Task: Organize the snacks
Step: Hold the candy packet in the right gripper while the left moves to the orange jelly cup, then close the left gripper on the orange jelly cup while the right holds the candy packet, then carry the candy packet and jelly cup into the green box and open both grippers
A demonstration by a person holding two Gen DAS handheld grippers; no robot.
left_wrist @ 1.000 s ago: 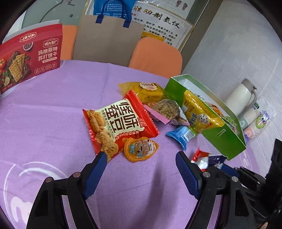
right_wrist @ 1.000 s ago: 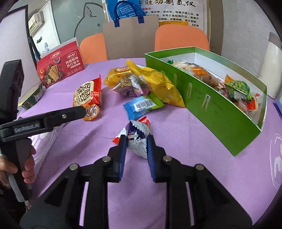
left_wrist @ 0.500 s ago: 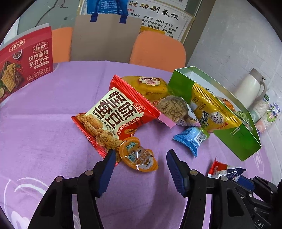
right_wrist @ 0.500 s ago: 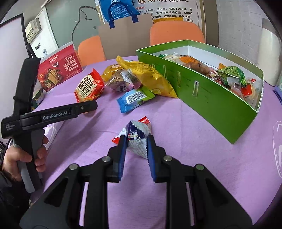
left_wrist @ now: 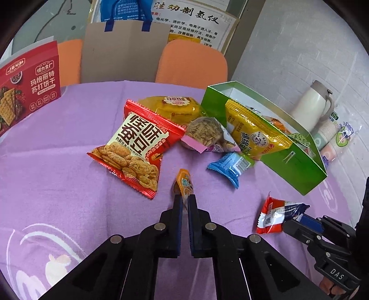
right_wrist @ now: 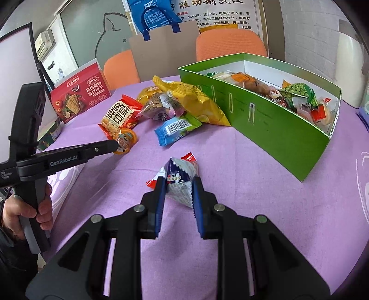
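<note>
Pinching orange jelly cup (left_wrist: 183,184) between left tool (left_wrist: 185,198) tips.

A purple tablecloth (left_wrist: 57,161) with white drawings covers the table. Behind it stand two orange chairs (left_wrist: 191,62), and a brown paper bag (left_wrist: 124,50) with blue handles stands between them. On the wall hangs a poster (left_wrist: 196,20) with Chinese text. At the far right, near the white brick wall (left_wrist: 299,46), there is a cream thermos jug (left_wrist: 310,108), and just beside it a plastic sleeve that seems to hold paper cups (left_wrist: 334,136). In the right wrist view an air conditioner (right_wrist: 45,43) is mounted high at the left.
</note>
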